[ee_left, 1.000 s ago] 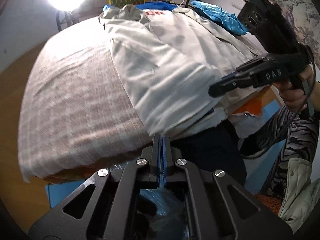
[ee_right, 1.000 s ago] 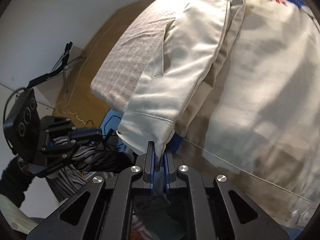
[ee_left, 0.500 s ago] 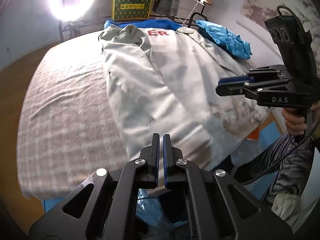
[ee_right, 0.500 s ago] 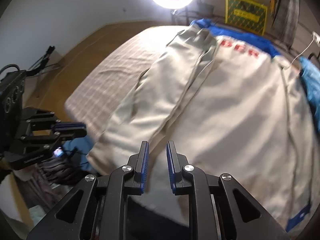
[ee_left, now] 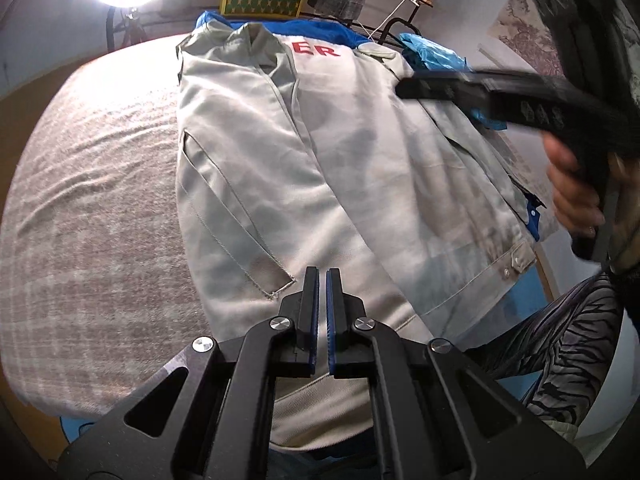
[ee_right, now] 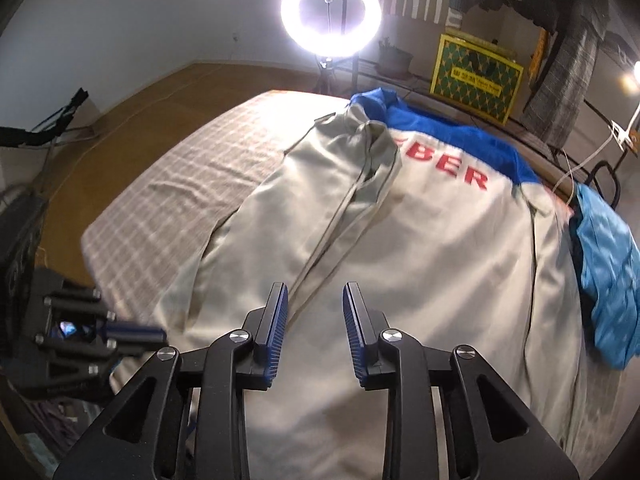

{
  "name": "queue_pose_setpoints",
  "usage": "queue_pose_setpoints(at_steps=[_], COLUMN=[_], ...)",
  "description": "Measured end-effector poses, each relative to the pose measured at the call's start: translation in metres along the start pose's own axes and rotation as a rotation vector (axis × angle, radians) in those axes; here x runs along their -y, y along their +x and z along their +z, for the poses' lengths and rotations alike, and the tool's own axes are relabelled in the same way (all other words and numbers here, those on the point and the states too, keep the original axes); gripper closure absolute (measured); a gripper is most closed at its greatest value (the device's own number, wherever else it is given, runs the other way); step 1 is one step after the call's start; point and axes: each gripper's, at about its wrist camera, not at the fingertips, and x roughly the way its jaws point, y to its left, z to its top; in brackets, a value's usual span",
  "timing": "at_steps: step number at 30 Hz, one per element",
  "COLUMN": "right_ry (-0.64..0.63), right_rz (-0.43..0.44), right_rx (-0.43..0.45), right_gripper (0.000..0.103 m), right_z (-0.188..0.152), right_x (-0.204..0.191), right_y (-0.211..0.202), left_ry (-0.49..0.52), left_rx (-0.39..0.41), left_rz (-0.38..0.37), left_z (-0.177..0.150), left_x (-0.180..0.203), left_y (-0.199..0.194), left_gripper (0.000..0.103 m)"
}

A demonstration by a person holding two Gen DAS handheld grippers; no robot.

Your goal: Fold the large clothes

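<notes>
Lying back-up on the bed (ee_right: pixel 168 184), one grey jacket (ee_right: pixel 440 264) with a blue yoke and red lettering is noted, collar end far from both tongs and hem end nearest them, so its long axis runs away from the cameras. One sleeve (ee_left: pixel 240 168) is seen folded in along the jacket's left side, cuff toward the hem. The left tongs (ee_left: pixel 322 308) are pressed together with nothing between them, held over the hem region beside that cuff. The right tongs (ee_right: pixel 315 320) are opening, empty, held above the lower middle of the back. In the left view the right-hand tool is seen reaching over the jacket's unfolded right side, gripped by a hand (ee_left: pixel 576 184); that side is judged nearer to the right tongs, so the next fold is judged to fall to them. Counted: one jacket, one folded sleeve, two tongs, one ring lamp (ee_right: pixel 330 13), one blue garment (ee_right: pixel 608 280) at the bed's right edge
</notes>
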Motion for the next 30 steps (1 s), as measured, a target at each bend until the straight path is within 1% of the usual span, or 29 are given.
queue_pose_setpoints(at_steps=[1, 3, 4, 5, 7, 9, 11, 13, 14, 17, 19, 20, 22, 24, 25, 27, 28, 29, 30], right_ry=[-0.005, -0.008, -0.001, 0.010, 0.054, 0.092, 0.114, 0.126, 0.136, 0.193, 0.236, 0.242, 0.238, 0.226, 0.221, 0.213, 0.207, 0.201, 0.193], right_rz=[0.006, 0.031, 0.041, 0.055, 0.090, 0.146, 0.187, 0.167, 0.171, 0.207, 0.203, 0.195, 0.169, 0.122, 0.096, 0.074, 0.057, 0.049, 0.041], right_rx=[0.000, 0.005, 0.013, 0.025, 0.056, 0.058, 0.055, 0.049, 0.040, -0.016, -0.043, -0.051, -0.067, -0.093, -0.114, -0.145, -0.157, -0.170, -0.185], right_gripper=[0.076, 0.070, 0.064, 0.060, 0.059, 0.053, 0.052, 0.052, 0.051, 0.050, 0.050, 0.050, 0.050, 0.050, 0.050, 0.050, 0.056, 0.088, 0.095], right_z=[0.006, 0.024, 0.031, 0.041, 0.066, 0.093, 0.122, 0.150, 0.159, 0.189, 0.206, 0.210, 0.221, 0.231, 0.234, 0.236, 0.236, 0.235, 0.234], right_x=[0.002, 0.011, 0.016, 0.023, 0.040, 0.056, 0.068, 0.077, 0.081, 0.097, 0.106, 0.106, 0.105, 0.106, 0.107, 0.109, 0.111, 0.112, 0.115], right_y=[0.004, 0.014, 0.018, 0.021, 0.030, 0.045, 0.068, 0.095, 0.107, 0.157, 0.190, 0.200, 0.224, 0.250, 0.261, 0.277, 0.285, 0.288, 0.292], left_ry=[-0.002, -0.013, -0.017, -0.018, -0.019, -0.016, -0.015, -0.022, -0.025, -0.034, -0.032, -0.035, -0.047, -0.051, -0.046, -0.025, -0.020, -0.020, -0.022], left_rx=[-0.004, -0.021, -0.030, -0.044, -0.081, -0.103, -0.117, -0.125, -0.130, -0.147, -0.158, -0.161, -0.176, -0.186, -0.188, -0.190, -0.191, -0.190, -0.190], left_rz=[0.001, -0.009, -0.011, -0.015, -0.021, -0.026, -0.029, -0.033, -0.033, -0.036, -0.039, -0.041, -0.053, -0.059, -0.058, -0.049, -0.045, -0.045, -0.045], left_z=[0.001, 0.000, 0.000, -0.001, -0.004, -0.005, -0.005, -0.005, -0.004, -0.004, -0.005, -0.005, -0.005, -0.003, -0.002, -0.003, -0.003, -0.003, -0.004], left_x=[-0.001, -0.003, -0.003, -0.003, -0.002, -0.001, -0.002, -0.004, -0.004, -0.007, -0.008, -0.008, -0.010, -0.012, -0.012, -0.008, -0.008, -0.007, -0.007], left_y=[0.002, 0.008, 0.011, 0.016, 0.027, 0.034, 0.038, 0.040, 0.041, 0.046, 0.050, 0.051, 0.055, 0.058, 0.059, 0.061, 0.061, 0.062, 0.063], left_gripper=[0.103, 0.103, 0.103, 0.103, 0.103, 0.103, 0.103, 0.103, 0.103, 0.103, 0.103, 0.103, 0.103, 0.103, 0.103, 0.103, 0.103, 0.103, 0.103])
